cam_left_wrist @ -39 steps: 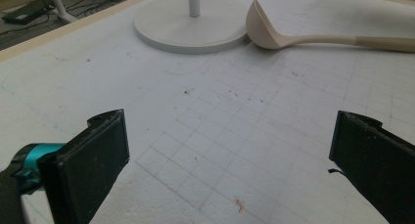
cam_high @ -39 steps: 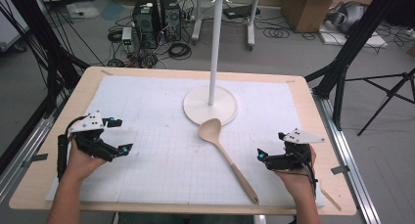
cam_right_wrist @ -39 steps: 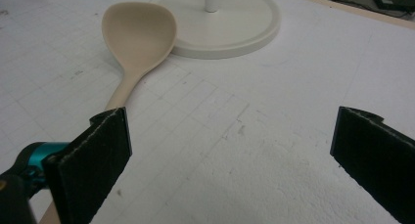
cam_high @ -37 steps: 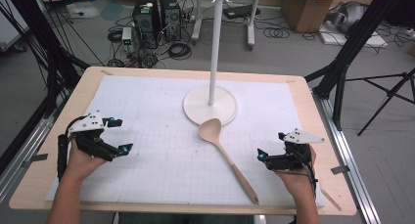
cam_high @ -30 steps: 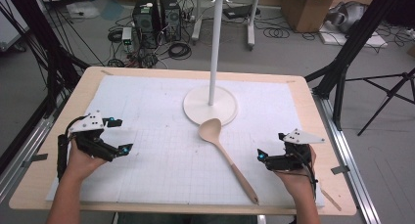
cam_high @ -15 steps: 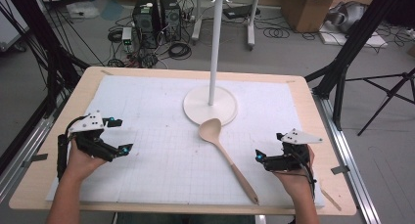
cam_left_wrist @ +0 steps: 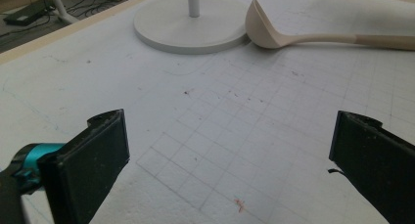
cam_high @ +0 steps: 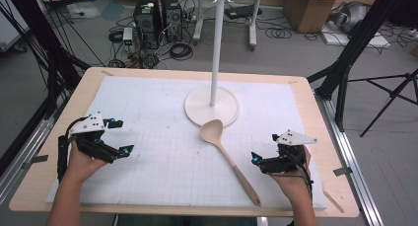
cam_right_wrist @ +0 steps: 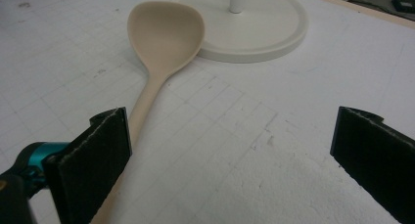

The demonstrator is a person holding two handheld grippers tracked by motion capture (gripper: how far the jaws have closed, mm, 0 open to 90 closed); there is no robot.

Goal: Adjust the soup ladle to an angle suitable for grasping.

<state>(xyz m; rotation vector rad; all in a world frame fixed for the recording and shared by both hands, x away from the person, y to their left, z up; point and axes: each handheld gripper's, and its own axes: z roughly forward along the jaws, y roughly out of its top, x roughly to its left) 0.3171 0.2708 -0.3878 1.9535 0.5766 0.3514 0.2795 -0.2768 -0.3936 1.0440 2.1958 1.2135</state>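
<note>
- Lying flat on the white gridded mat [cam_high: 162, 112], the beige spoon [cam_high: 227, 156] runs on a diagonal, its bowl right against the rim of the stand's round base [cam_high: 212, 106] and its handle tip pointing to the desk's near edge.
- No brand, label or writing can be read on the spoon, the stand or the mat; only a printed grid and small smudges show.
- Up from that base goes a thin white pole [cam_high: 215, 48], topped by a ring of short hooks at the edge of the high view.
- Beyond the desk [cam_high: 325, 137], the floor holds computer towers, coiled cables, cardboard boxes and black tripod legs.
- Nothing lies between either gripper and the spoon; the mat there is bare.
- Left gripper [cam_high: 121, 136] hovers low over the mat's left side, held in the person's left hand, well apart from the spoon; jaws wide open, gripping nothing.
- Right gripper [cam_high: 255, 159] sits just beside the spoon's handle, pointing left across the desk, hand wrapped behind it.
- Its own view puts the spoon [cam_right_wrist: 157, 53] passing just past the left-hand jaw; jaws spread wide, empty.
</note>
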